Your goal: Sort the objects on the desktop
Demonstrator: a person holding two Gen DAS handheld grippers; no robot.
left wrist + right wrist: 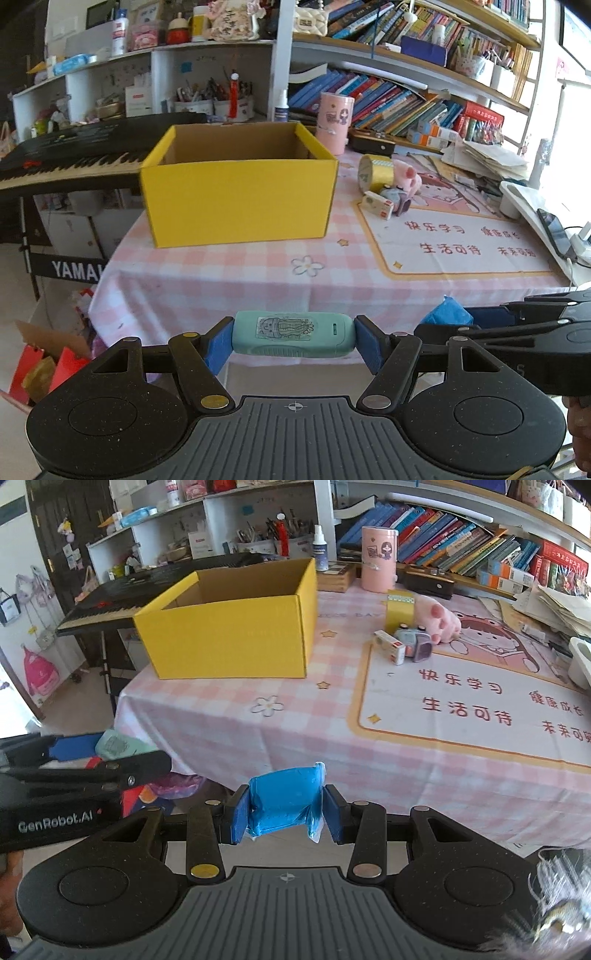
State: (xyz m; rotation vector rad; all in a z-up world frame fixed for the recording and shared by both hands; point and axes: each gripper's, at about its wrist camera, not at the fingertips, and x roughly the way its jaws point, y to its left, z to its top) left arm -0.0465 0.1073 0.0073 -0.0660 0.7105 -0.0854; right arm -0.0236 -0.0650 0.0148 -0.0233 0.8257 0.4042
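My left gripper (293, 338) is shut on a teal oblong device with a sticker (291, 334), held off the table's near edge. My right gripper (286, 806) is shut on a blue soft packet (286, 799), also off the near edge. The right gripper shows at the right of the left wrist view (517, 325) with the blue packet (447, 312). The left gripper shows at the left of the right wrist view (81, 760) with the teal device (118, 744). An open, empty-looking yellow cardboard box (240, 192) (236, 635) stands on the pink checked tablecloth (240, 280) (277, 731).
A gold tape roll (375, 171) (399, 609), pink plush pig (408, 177) (439, 622), small white carton (378, 205) (391, 646) and grey toy (415, 640) cluster on the desk mat. A pink cylinder (334, 122), books, a keyboard piano (74, 155) and a phone (556, 232) surround the table.
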